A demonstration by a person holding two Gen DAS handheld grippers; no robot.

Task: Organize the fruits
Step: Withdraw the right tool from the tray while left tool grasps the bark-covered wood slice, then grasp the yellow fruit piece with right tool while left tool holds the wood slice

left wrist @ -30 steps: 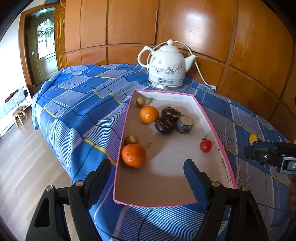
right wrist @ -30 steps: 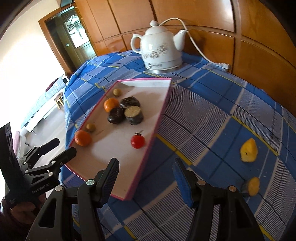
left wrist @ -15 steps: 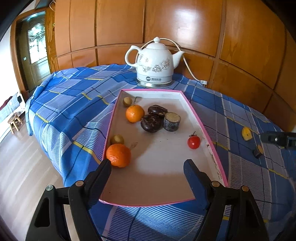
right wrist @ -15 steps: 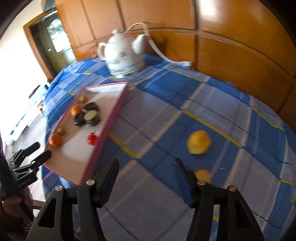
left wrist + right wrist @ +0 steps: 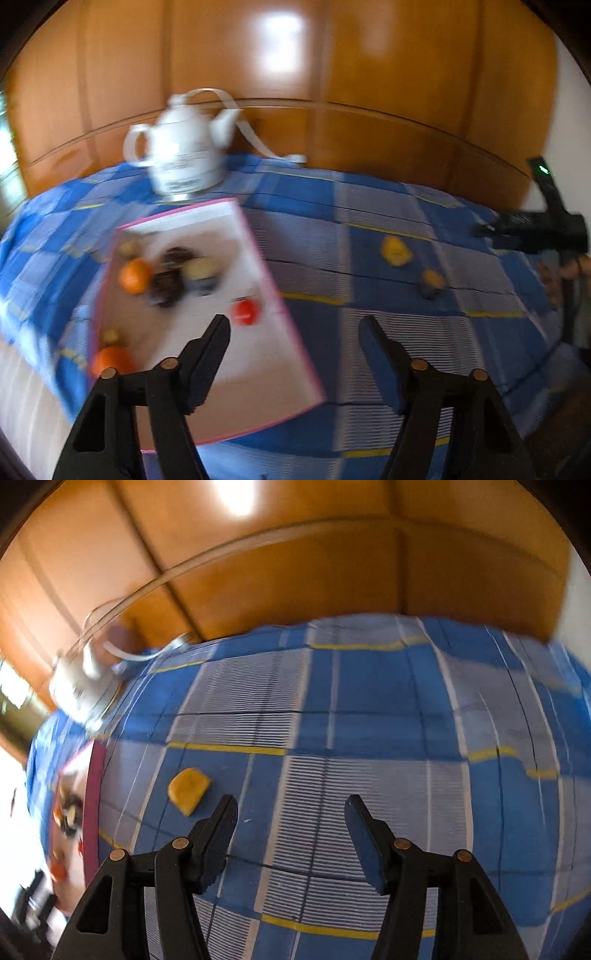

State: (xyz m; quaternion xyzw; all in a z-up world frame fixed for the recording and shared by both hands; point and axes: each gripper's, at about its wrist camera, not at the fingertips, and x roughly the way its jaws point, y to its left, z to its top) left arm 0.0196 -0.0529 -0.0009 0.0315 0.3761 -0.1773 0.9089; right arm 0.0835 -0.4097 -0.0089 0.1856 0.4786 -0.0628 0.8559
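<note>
1. Both views have swung away from the pink-rimmed tray (image 5: 258, 258) toward the loose fruit on the blue checked cloth (image 5: 369, 314); the yellow fruit (image 5: 188, 790), earlier far off to the tray's right, now lies just ahead-left of the right claw (image 5: 290, 808).
2. Left claw (image 5: 293, 328): its jaws have just been closing to a middling gap, with nothing between them. It hangs over the tray's right rim, near the red tomato (image 5: 245, 312).
3. Right claw: jaws half apart and empty, above bare cloth right of the tray.
4. Fruit outside the tray: the yellow one and a smaller fruit (image 5: 432, 282) further right. Oranges, dark pieces and the tomato already sit inside the tray, in front of the white kettle (image 5: 181, 155).
5. Step in hand, by my judgement: reaching for a stray fruit.
6. Next, the right claw likely must shift left, straddle the yellow fruit and descend. Blur hides its exact shape.
</note>
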